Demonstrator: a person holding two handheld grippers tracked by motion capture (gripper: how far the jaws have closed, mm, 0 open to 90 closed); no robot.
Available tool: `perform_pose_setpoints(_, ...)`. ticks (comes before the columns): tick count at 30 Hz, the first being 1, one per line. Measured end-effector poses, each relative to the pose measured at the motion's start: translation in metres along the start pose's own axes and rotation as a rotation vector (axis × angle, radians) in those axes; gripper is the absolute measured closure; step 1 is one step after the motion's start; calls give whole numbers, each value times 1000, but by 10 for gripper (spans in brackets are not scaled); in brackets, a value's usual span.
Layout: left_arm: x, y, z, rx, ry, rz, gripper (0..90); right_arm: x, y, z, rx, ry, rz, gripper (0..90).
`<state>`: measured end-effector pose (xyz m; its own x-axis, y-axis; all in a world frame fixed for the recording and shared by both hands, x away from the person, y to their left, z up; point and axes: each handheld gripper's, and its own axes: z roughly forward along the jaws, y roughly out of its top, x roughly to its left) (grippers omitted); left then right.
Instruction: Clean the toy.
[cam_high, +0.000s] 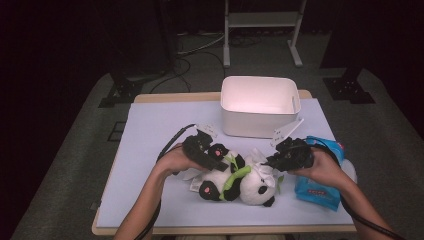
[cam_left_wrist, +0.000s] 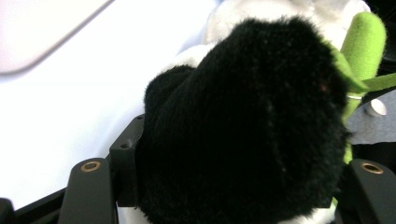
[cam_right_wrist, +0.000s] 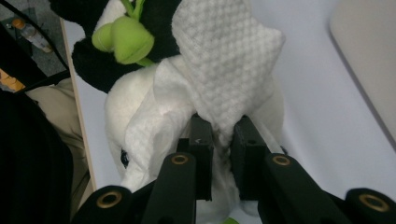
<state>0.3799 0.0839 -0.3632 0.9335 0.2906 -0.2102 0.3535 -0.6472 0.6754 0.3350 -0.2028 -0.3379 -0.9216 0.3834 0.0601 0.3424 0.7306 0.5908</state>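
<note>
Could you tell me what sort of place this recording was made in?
Probably a lab or studio set up for recording. A small table with a pale blue top stands on grey carpet, cables run across the floor behind it, and dark curtains close off the room.

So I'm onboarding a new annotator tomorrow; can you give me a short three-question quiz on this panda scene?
1. True or false: the white wipe is pinched between the right gripper's jaws.
2. Which part of the panda toy sits between the left gripper's jaws? A) a green bamboo stalk B) a black furry limb C) its white head
3. In the high view, what stands on the table behind the toy?

Key: 1 true. 2 B, the black limb. 3 the white bin.
</note>
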Motion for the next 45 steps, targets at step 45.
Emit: perform_pose_setpoints(45,-14,-3,-47,-43,64,37,103,5,31,16,-20,40,-48,793)
